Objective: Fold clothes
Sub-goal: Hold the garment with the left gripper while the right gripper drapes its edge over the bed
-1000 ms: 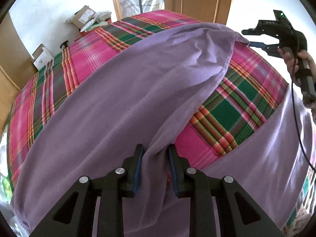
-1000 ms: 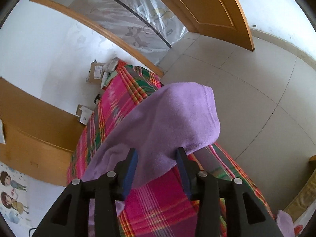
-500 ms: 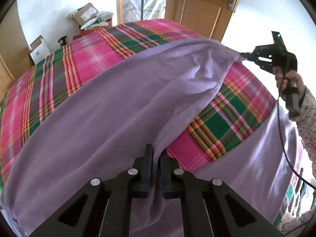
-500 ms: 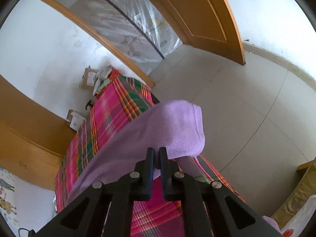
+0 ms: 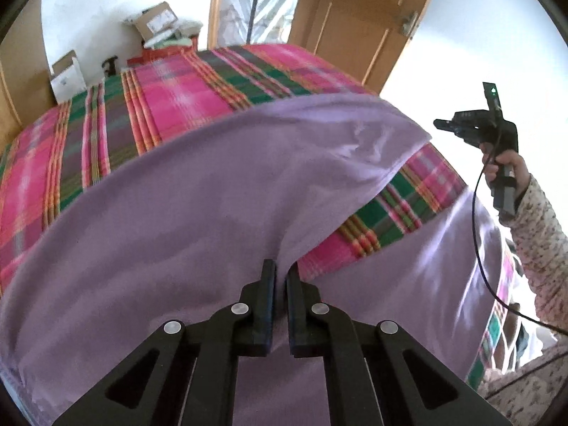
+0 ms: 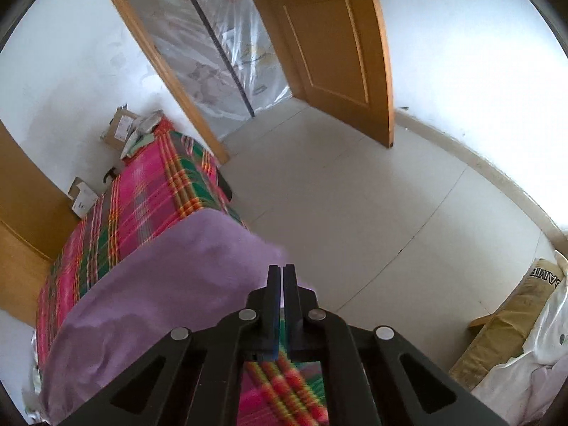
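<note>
Purple garment (image 5: 198, 213): lying across the plaid bed (image 5: 170, 96), one edge lifting ahead of both jaws. Left gripper (image 5: 278, 277) and right gripper (image 6: 282, 273): pinching that edge at separate points, jaws nearly together, likely carrying it over for a fold.

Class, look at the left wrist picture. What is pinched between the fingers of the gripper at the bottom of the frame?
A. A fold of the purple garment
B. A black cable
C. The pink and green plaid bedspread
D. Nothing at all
A: the left gripper has its jaws closed on a raised fold of the purple garment, which rises into them above the plaid bedspread.
</note>
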Demonstrator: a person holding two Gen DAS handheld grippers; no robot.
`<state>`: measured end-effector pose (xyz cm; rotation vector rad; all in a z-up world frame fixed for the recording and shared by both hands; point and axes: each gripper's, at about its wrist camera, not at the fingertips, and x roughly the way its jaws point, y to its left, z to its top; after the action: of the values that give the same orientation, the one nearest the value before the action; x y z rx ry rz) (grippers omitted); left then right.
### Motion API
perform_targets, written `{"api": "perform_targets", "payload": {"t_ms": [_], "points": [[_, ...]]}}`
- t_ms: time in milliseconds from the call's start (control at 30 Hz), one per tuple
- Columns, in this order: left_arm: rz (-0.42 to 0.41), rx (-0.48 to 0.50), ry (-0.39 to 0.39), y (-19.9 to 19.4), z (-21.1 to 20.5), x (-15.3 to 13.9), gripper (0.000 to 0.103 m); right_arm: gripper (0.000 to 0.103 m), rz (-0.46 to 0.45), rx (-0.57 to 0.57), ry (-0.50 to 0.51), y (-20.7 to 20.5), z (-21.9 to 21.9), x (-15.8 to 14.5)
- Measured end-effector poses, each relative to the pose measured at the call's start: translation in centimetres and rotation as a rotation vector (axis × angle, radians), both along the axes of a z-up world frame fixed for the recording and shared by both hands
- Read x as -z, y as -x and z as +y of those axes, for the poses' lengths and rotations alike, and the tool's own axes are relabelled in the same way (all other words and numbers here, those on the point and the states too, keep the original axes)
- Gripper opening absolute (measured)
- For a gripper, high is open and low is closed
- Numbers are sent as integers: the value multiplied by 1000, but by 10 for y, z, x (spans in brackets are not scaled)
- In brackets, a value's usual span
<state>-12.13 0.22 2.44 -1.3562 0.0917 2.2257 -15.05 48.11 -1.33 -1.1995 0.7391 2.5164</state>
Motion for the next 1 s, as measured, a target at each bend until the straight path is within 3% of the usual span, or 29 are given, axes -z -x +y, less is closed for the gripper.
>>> {"api": "perform_targets", "payload": {"t_ms": [167, 267, 433, 533, 600, 667, 1000], "points": [[-19, 23, 0, -1, 5, 3, 6, 5, 35, -61, 57, 15, -1, 0], [-18, 30, 6, -3, 8, 3, 6, 21, -7, -100, 69, 32, -7, 8], [-22, 43, 15, -7, 8, 2, 6, 27, -54, -158, 62, 51, -17, 22], [-31, 44, -19, -8, 4, -3, 6, 25, -31, -157, 54, 46, -19, 24], [-26, 55, -22, -9, 3, -5, 6, 18, -18, -164, 28, 45, -22, 22], [-25, 60, -23, -10, 2, -6, 6, 5, -24, -173, -26, 44, -27, 17], [-11, -1, -82, -16, -23, -20, 6, 4, -36, -132, -107, 41, -34, 7]]}}
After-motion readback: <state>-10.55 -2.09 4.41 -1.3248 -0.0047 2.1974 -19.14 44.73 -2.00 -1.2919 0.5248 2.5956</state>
